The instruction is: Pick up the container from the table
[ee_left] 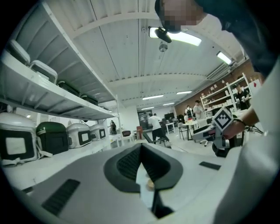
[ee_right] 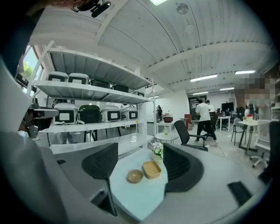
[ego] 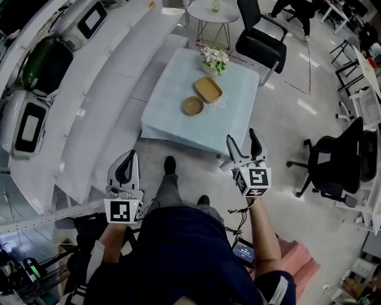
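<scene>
A tan rectangular container (ego: pixel 208 89) lies on a low table with a light-blue cloth (ego: pixel 169 122), next to a round brown bowl (ego: pixel 192 106) and a small pot of flowers (ego: pixel 215 59). My right gripper (ego: pixel 244 145) hovers short of the table's near edge, its jaws wide apart and empty. In the right gripper view the container (ee_right: pixel 152 169) and the bowl (ee_right: pixel 134 176) show far off between the right gripper's (ee_right: pixel 140 162) fingers. My left gripper (ego: pixel 126 168) is held lower left, off the table, with its jaws together and empty. The left gripper view shows the left gripper (ee_left: pixel 141 148) in front of shelves.
White shelving with rice cookers (ego: pixel 36 65) runs along the left. A black office chair (ego: pixel 260 39) and a round white side table (ego: pixel 212 12) stand beyond the table. Another black chair (ego: pixel 339 167) is at the right. A person (ee_right: pixel 203 118) walks in the background.
</scene>
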`<state>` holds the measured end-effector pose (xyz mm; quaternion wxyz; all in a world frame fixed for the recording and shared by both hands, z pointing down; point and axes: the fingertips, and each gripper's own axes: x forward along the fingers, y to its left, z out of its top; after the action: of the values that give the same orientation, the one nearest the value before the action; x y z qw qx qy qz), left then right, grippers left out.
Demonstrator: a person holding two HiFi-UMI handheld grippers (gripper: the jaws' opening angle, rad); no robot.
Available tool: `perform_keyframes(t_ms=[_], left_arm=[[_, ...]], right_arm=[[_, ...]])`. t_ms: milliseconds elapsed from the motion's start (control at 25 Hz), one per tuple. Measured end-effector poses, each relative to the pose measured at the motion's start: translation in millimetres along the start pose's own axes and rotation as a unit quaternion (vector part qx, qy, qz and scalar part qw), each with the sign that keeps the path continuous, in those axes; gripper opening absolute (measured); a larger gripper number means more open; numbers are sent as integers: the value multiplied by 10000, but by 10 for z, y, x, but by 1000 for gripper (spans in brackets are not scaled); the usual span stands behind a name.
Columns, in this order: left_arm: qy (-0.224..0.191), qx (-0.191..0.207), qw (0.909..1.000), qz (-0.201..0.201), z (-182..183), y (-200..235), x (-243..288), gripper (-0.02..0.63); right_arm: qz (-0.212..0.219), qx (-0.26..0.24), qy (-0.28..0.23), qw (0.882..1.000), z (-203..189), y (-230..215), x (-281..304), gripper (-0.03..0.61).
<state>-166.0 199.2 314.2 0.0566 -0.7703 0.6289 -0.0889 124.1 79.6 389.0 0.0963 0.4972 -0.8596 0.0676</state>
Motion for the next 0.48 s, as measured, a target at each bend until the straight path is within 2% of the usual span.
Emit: perform_keyframes(t_ms=[160, 280, 480], left_arm=[[-113, -75, 9984, -552, -98, 356, 638, 3], [-120, -378, 9955, -860, -135, 612, 1057, 3], [-129, -354, 9907, -1311, -254, 897, 1627, 3]], right_arm=[[-452, 86, 246, 9986, -102, -88, 644, 323], [-739, 187, 454, 9961, -204, -139, 1090, 316], [-1091, 358, 728, 9907, -411, -258, 1684, 304]])
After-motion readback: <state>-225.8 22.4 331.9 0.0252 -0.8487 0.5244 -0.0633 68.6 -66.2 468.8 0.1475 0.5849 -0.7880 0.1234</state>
